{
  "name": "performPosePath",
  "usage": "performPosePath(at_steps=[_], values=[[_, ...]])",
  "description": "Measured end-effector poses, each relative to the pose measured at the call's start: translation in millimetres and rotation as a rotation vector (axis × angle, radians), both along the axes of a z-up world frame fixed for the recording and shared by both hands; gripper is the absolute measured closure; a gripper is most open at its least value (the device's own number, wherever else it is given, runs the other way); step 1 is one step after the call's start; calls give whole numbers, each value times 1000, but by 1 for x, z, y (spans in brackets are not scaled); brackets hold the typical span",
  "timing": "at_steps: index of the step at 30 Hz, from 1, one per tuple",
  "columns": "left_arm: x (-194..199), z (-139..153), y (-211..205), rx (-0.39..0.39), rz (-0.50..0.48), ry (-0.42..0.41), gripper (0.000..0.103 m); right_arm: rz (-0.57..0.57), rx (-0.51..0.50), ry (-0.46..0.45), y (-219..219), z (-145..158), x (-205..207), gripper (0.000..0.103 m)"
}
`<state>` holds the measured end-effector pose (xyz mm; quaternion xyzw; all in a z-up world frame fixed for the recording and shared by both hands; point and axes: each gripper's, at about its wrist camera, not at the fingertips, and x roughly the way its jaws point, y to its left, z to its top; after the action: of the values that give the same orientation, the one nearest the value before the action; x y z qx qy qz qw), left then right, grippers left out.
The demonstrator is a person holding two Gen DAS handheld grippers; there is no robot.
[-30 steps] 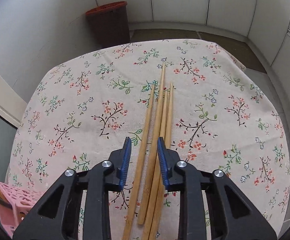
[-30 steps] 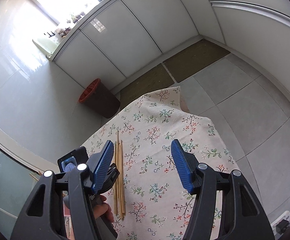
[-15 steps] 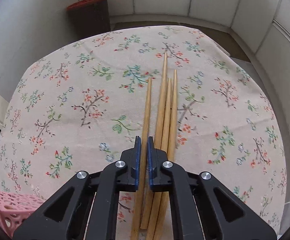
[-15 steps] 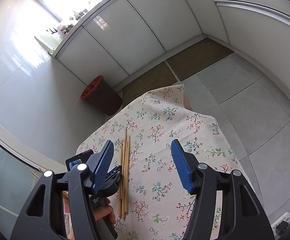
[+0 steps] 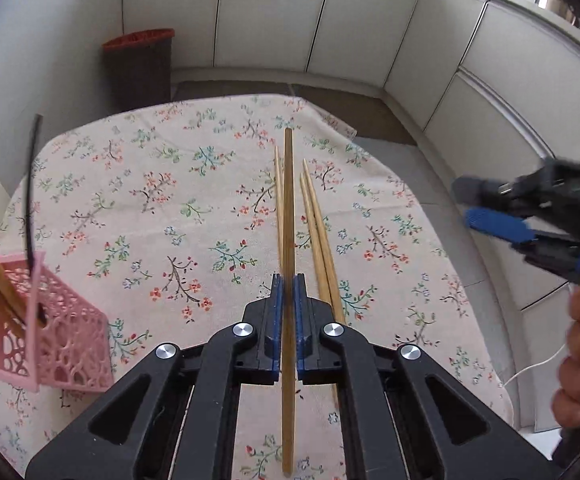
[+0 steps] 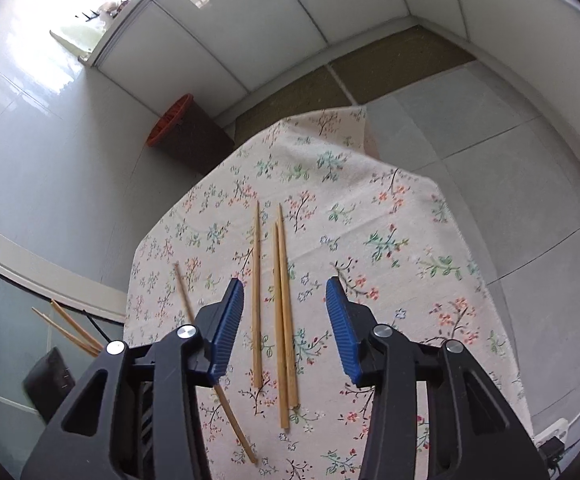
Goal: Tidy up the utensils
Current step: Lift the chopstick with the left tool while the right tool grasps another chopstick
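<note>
Left gripper [image 5: 286, 312] jaws pinching one long bamboo chopstick [image 5: 288, 216]; keep it level, then tip it into the pink lattice basket [image 5: 66, 348]. Right gripper [image 6: 286, 332] jaws, just narrowing, are spread over three more.

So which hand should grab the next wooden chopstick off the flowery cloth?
Right. The right gripper is open above three wooden chopsticks on the floral tablecloth. The left gripper is already shut on one chopstick.

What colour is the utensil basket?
Pink, with a lattice wall; best seen in the left wrist view.
</note>
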<state>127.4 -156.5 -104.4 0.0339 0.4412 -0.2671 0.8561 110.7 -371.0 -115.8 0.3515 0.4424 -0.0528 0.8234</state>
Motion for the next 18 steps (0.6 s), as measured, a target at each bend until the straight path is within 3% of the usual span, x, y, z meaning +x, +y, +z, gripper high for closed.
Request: performPosePath(at_steps=[5,8,9,11,13,15,17,18], values=[[-24,49,38,-111,16,-82,103,142,-86,85,34,-25,33,68],[-33,62,55,-111,2,-161,103,214,-140,95,62,-32,50,68],[-28,55,56,-110,-5,-120,103,224,-156,101,68,-34,54,68],[-12,32,52,-103,1,43,103,212,-171,124,72,-41,59,68],[-7,19,45,-66,12,102,103,182,-146,135,69,-42,59,68],[-2,11,31,5,42,89,96,157,-137,117,64,-36,56,68],[4,2,18,53,53,92,65,145,-145,97,58,-28,52,68],[7,-3,12,74,70,86,60,137,-149,92,54,-25,48,68]])
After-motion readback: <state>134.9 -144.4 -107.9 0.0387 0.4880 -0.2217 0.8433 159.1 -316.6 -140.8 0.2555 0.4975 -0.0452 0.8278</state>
